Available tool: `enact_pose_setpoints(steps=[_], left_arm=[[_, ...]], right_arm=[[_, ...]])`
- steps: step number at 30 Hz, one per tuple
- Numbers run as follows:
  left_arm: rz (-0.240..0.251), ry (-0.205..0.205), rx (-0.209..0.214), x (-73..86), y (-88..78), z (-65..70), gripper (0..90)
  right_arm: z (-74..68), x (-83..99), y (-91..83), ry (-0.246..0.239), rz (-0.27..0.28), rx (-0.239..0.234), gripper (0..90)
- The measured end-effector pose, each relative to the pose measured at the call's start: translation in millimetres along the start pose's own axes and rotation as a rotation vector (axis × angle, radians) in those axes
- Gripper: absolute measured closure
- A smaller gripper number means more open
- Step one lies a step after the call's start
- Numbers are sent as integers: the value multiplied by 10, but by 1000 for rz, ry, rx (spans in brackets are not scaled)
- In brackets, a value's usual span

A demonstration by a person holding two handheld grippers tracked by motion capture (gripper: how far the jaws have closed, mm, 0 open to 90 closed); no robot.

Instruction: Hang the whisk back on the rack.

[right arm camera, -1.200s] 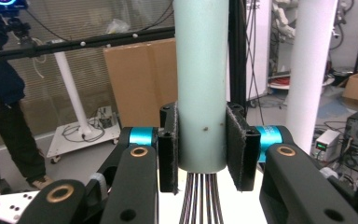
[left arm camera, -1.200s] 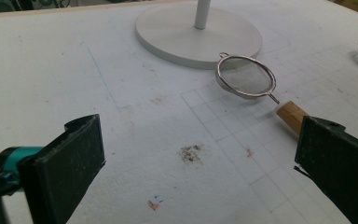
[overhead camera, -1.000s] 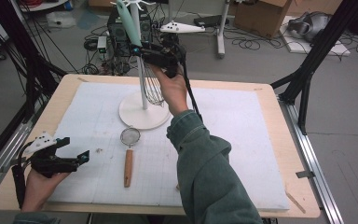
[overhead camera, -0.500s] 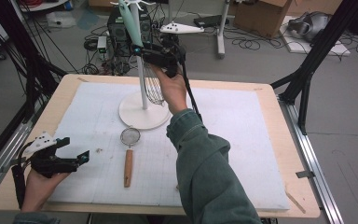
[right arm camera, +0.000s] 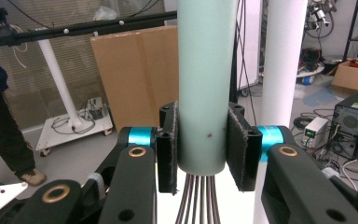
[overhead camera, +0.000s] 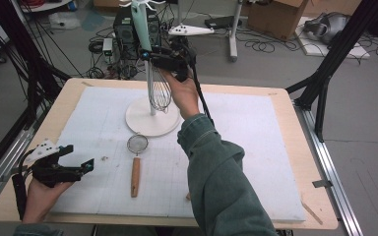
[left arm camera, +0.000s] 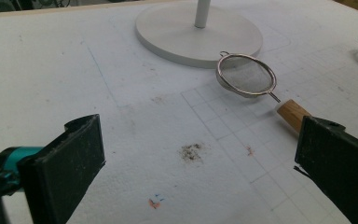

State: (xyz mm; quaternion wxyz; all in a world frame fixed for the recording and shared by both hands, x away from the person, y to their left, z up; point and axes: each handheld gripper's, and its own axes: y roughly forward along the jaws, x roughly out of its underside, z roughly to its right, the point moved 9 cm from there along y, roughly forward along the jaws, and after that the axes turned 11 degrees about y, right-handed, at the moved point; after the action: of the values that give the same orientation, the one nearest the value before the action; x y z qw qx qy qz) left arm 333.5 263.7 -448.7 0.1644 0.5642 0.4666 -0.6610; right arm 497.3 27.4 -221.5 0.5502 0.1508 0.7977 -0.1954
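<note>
Whisk [overhead camera: 157, 91]: pale green handle clamped between the pads of the right tool [right arm camera: 201, 148], wires hanging beside the white stand [overhead camera: 152, 117]. Strainer [overhead camera: 137, 144] on tabletop [overhead camera: 256, 123]. Left tool [left arm camera: 200, 163] wide open, empty.

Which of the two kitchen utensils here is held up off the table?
The whisk: the right gripper clamps its pale green handle beside the white stand, while the wooden-handled strainer lies flat on the mat.
</note>
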Motion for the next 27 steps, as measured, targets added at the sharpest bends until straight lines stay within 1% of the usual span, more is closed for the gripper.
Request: enact_pose_setpoints(steps=[4,7,9,12,16,18,20,21,22,23,25,27], left_arm=[[4,-1,-5,-4,-3,-8,17],[4,-1,-5,-5,-4,-6,17],[2,1,-2,-3,-3,-2,18],[1,1,-1,-3,-1,4,17],[4,5,-1,-10,-2,12,17],[1,5,-1,-9,-4,13,17],[1,2,-4,-7,-2,11,17],[2,-1,-4,-7,0,13,17],[1,3,-3,-6,-1,10,17],[1,2,-3,-6,1,13,17],[-3,4,-3,-3,3,16,17],[-6,6,-4,1,8,13,17]], right_arm=[[4,1,-11,3,-8,-14,673],[9,-10,-33,-4,-10,-22,655],[6,-22,-62,-1,-12,-33,640],[7,-46,-111,-10,-13,-41,622],[17,-81,-198,-13,-18,-38,612],[9,-100,-247,-17,-30,-50,643],[-16,-137,-308,-28,-39,-77,701],[-39,-161,-344,-34,-39,-102,732],[-55,-183,-376,-44,-42,-113,759],[-61,-204,-406,-59,-51,-114,787],[-75,-236,-452,-70,-74,-128,843],[-72,-291,-501,-78,-92,-128,862]])
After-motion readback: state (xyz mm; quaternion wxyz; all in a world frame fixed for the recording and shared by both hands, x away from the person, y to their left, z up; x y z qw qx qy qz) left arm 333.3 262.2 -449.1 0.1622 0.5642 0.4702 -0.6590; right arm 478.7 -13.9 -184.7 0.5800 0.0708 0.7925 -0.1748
